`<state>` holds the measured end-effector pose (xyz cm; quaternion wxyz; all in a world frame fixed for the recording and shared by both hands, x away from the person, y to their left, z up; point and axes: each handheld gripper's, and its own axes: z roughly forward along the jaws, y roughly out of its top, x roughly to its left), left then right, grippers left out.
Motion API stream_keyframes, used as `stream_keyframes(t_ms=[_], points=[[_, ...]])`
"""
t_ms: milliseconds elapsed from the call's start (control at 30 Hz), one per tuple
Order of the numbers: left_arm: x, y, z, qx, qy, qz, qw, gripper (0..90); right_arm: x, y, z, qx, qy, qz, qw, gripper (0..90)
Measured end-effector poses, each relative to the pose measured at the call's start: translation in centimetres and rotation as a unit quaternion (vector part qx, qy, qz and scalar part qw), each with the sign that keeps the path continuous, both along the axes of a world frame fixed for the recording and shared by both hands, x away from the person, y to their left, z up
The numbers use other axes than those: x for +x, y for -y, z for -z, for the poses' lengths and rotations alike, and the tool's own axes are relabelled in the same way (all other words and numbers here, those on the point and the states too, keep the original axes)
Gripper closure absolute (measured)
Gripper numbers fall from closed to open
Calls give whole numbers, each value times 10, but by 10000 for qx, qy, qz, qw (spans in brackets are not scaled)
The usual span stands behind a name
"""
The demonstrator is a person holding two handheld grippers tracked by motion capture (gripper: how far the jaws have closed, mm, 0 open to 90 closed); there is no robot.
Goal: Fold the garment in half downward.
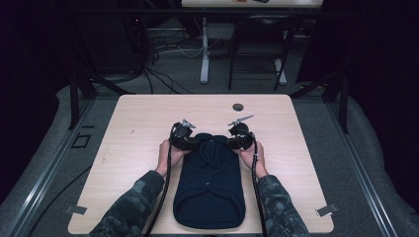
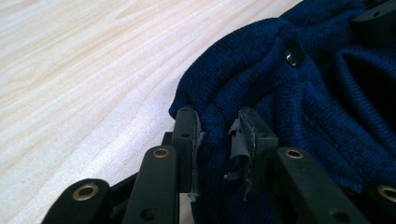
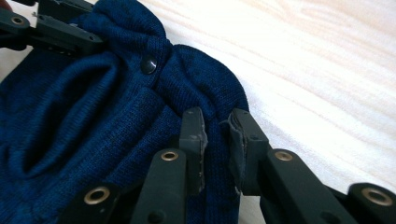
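High view: one navy knit garment (image 1: 211,185) lies on one table (image 1: 128,123), two hands at its far end. Left gripper view: left gripper (image 2: 219,135) clamps the knit; one button (image 2: 294,56). Right gripper view: right gripper (image 3: 217,133) pinches cloth likewise.

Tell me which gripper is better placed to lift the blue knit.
Neither clearly: the left gripper and right gripper each pinch a far corner of the navy knit garment, symmetrically. Lifting likely needs both.
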<state>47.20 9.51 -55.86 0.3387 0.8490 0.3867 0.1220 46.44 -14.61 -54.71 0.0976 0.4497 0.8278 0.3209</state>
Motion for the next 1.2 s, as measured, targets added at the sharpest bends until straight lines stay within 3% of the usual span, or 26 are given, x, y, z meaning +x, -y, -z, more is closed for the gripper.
stream_keyframes(t_ms=[567, 1200], points=[[-18, -12, -33, -369, 345, 225, 9985, 717, -26, 8, -37, 303, 624, -264, 9972, 763], [-36, -15, -57, -445, 679, 475, 9956, 722, -44, 13, -59, 413, 963, -411, 9936, 764]])
